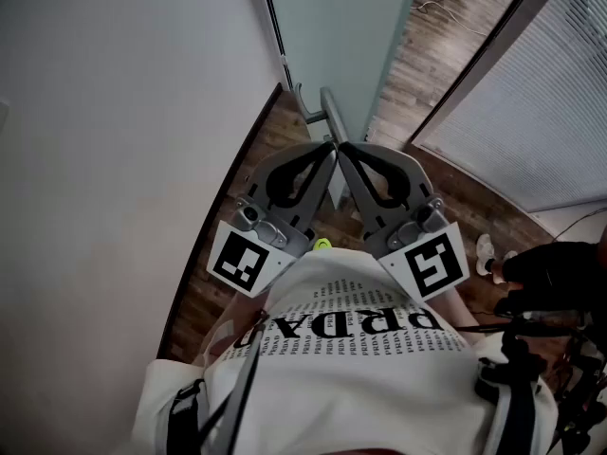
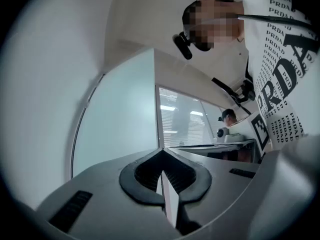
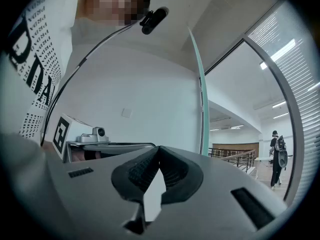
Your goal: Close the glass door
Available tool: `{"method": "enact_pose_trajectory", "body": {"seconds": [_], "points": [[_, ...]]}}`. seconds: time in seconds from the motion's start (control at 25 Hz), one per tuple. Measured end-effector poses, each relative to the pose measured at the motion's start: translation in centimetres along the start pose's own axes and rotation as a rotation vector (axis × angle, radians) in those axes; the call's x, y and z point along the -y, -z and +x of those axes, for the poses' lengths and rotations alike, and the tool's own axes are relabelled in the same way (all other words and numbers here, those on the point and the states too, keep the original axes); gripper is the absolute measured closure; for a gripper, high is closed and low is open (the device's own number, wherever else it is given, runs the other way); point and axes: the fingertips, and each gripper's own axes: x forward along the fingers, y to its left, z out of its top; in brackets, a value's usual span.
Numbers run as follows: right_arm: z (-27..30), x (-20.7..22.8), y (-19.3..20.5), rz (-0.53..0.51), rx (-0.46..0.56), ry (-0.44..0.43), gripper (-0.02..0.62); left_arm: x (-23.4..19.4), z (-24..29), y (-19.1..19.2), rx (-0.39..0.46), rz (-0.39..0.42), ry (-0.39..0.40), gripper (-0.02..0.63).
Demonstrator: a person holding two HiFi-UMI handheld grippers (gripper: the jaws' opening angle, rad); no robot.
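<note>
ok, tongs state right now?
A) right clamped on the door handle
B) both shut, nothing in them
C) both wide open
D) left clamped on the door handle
B: the tongs of the left gripper and of the right gripper meet at the tips with nothing between them; the door handle sits outside both.

I am standing in what is looking like an office building: a glass door (image 1: 327,27), slatted blinds (image 1: 541,112) behind glass partitions, wood-plank flooring (image 1: 422,55), white walls (image 1: 114,112), ceiling strip lights (image 3: 281,50), a stair railing (image 3: 235,156).
</note>
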Motion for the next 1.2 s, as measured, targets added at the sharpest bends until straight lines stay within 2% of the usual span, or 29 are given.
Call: {"method": "enact_pose_trajectory", "body": {"seconds": [0.52,0.6,0.76,0.88,0.96,1.04,1.2], "points": [[-0.2,0.9,0.1,-0.005,-0.002,0.03,0.597,0.1,1.0,0.4,-0.003,-0.009,0.028,0.612],[-0.2,1.3,0.1,-0.045,-0.013,0.068,0.597,0.4,1.1,0.5,-0.012,0.002,0.051,0.612],[-0.3,3.5,0.5,-0.14,-0.075,0.197,0.597,0.8,1.3,0.8,-0.025,0.003,0.067,0.612],[-0.3,5.5,0.9,-0.11,-0.104,0.256,0.595,0.7,1.3,1.2,-0.04,-0.022,0.074,0.612],[-0.2,6.5,0.8,-0.082,-0.104,0.28,0.578,0.6,1.3,1.3,-0.05,-0.032,0.079,0.612],[-0.1,7.2,0.8,-0.069,-0.102,0.288,0.529,0.7,1.3,1.5,-0.061,-0.032,0.084,0.612],[0.4,7.1,1.2,-0.112,-0.136,0.273,0.527,0.7,1.4,1.5,-0.062,-0.029,0.089,0.612]]}}
